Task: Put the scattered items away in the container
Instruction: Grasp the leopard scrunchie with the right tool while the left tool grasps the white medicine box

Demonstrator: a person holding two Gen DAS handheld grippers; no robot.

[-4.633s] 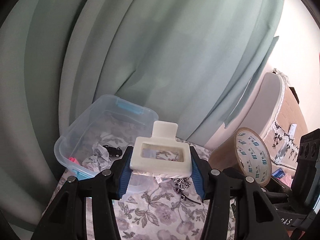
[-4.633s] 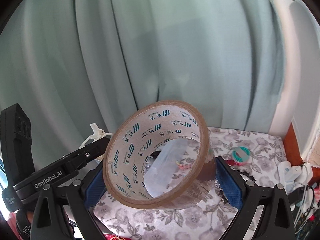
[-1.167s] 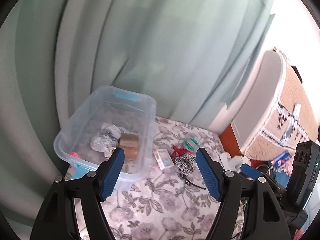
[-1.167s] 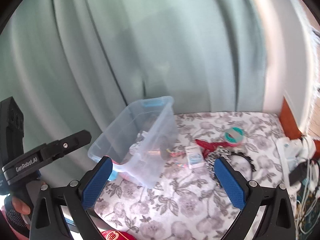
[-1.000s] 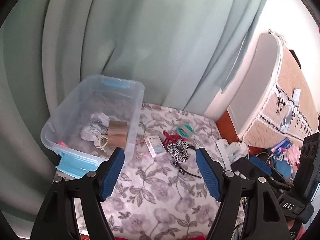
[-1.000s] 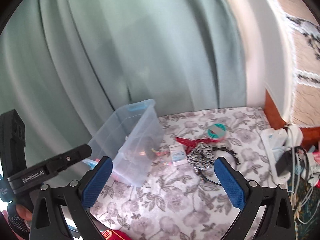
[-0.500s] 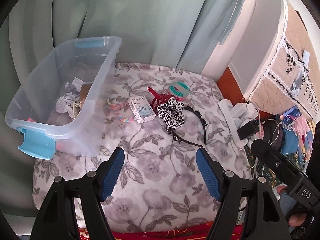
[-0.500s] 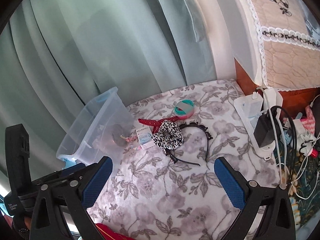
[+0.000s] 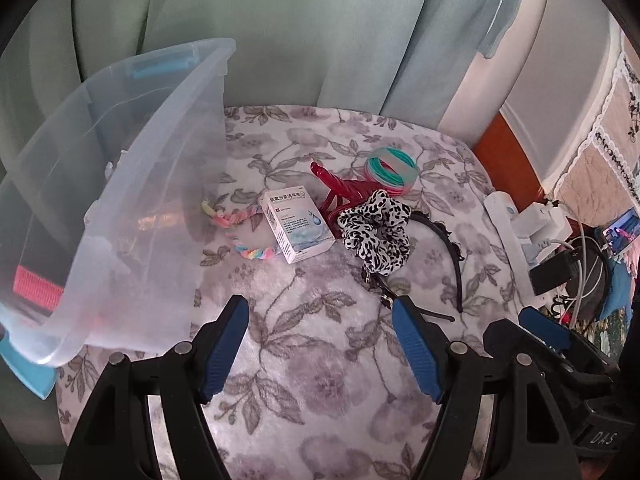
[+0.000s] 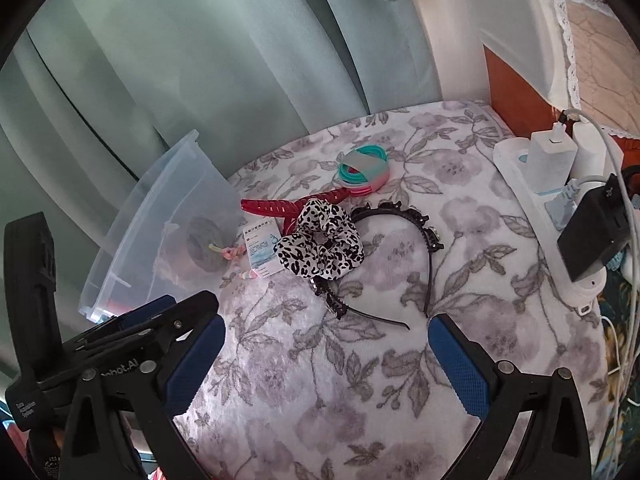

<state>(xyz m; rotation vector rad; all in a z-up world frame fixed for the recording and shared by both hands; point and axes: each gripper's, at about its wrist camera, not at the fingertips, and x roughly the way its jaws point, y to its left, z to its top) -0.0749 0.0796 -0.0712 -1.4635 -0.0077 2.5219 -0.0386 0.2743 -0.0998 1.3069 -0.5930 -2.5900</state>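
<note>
Power strip (image 10: 536,184) and curtain (image 9: 280,32) border the floral cloth (image 9: 320,360).

Box: clear plastic container (image 9: 132,168) with blue latches, at the left on the flowery cloth.
Small carton: white box (image 9: 297,227) lying flat, just beside the rainbow braid (image 9: 240,224).
Scrunchie: black-and-white spotted (image 9: 376,232) — resting on the black headband (image 10: 416,232).
Red clip: (image 9: 340,192) between carton and teal-and-pink bands (image 9: 392,166).
</note>
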